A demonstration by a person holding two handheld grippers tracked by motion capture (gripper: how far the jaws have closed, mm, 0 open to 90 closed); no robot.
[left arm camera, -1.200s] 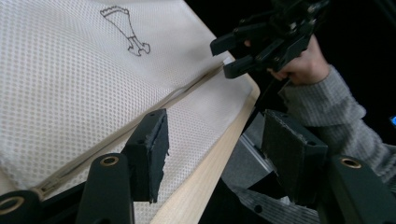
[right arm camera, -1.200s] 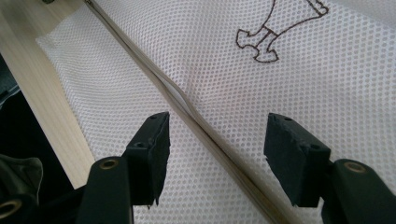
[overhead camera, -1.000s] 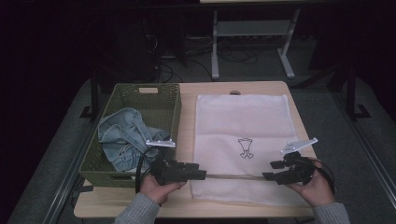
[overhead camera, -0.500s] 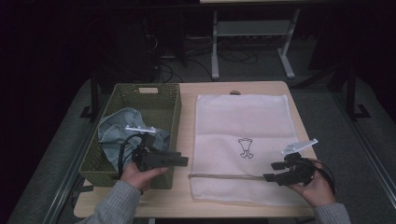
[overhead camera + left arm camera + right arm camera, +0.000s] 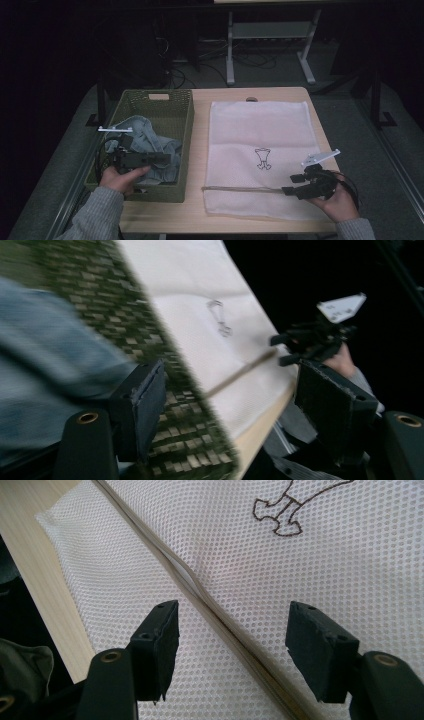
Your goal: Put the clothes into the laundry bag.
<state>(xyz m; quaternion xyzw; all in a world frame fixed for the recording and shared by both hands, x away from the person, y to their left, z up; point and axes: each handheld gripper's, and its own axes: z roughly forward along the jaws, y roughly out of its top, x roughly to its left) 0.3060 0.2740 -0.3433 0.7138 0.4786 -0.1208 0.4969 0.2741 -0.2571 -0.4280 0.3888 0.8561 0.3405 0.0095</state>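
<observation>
Olive-green woven plastic forms the one basket (image 5: 159,107) at the desk's left, holding one crumpled piece of blue denim (image 5: 145,142). Over it the left gripper (image 5: 162,160) hovers; its jaws have just been opening and stand spread with nothing between them. One pale wooden desk (image 5: 197,215) sits in a dark room, with grey carpet around it and a metal frame behind. To the right lies one white mesh laundry bag (image 5: 260,130), flat, printed with a small brown figure, its zipper (image 5: 240,189) running along the near edge. At the zipper's right end the right gripper (image 5: 286,190) rests, jaws spread astride the zipper line, not pinching.
</observation>
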